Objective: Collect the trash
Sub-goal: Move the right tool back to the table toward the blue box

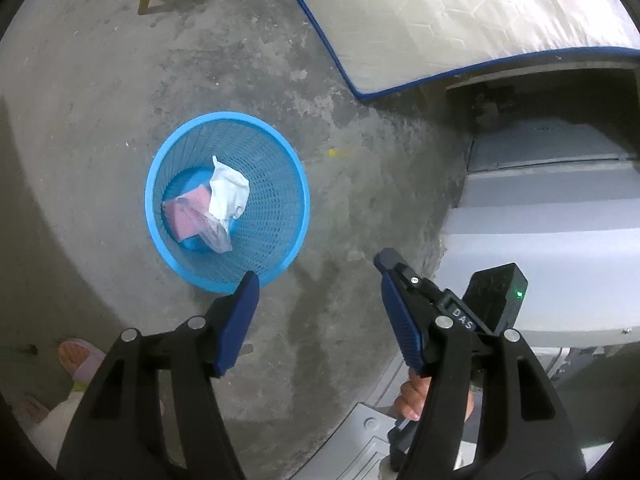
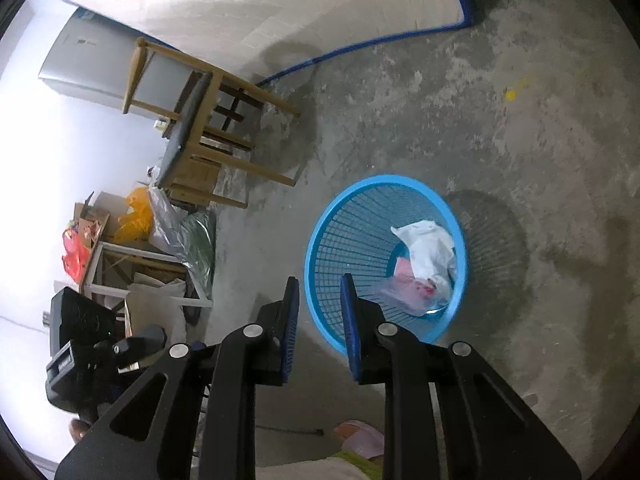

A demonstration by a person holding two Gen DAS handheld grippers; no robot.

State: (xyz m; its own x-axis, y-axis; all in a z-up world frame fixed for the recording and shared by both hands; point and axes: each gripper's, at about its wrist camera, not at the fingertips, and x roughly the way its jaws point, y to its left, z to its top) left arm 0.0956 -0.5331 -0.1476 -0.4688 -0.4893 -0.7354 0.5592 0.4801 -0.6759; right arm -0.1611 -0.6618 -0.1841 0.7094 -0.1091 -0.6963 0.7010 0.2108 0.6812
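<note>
A blue mesh waste basket (image 1: 228, 115) stands on the concrete floor. In it lie a crumpled white bag (image 1: 228, 196), a pink packet (image 1: 188, 212) and clear plastic film (image 1: 218, 236). My left gripper (image 1: 316, 272) hangs open above the floor, just right of the basket's near rim, with nothing between its blue pads. In the right wrist view my right gripper (image 2: 320, 280) hovers at the near left rim of the basket (image 2: 384, 178). Its jaws stand a narrow gap apart and hold nothing. The white bag (image 2: 430, 252) and pink packet (image 2: 412, 288) lie inside.
A mattress with blue edging (image 1: 460, 12) lies beyond the basket, and a grey appliance (image 1: 560, 220) stands at the right. A wooden chair (image 2: 208, 120) and a heap of bags and boxes (image 2: 120, 232) stand to the left. A slippered foot (image 1: 78, 356) is close by.
</note>
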